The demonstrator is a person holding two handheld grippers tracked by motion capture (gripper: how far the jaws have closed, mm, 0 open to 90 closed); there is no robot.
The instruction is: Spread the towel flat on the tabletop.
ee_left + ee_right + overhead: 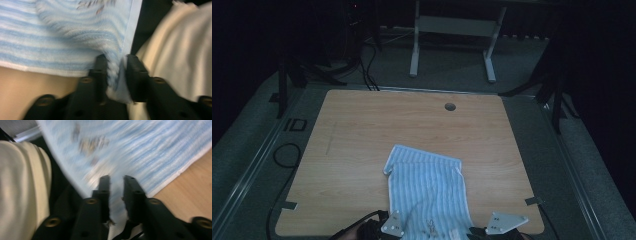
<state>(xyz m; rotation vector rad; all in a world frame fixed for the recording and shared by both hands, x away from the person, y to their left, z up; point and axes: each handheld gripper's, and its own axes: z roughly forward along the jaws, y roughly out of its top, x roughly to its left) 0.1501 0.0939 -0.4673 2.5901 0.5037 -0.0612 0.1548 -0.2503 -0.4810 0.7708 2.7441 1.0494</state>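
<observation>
Lengthwise, towel runs from near edge outward.

Around me the pale wooden tabletop lies bare; only the blue-and-white striped terry towel covers its near middle.

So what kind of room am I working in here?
Probably a lab or recording workspace, dimly lit: a bare wooden desk with a cable hole, black stands and cables around it on carpet, and one striped towel.
</observation>
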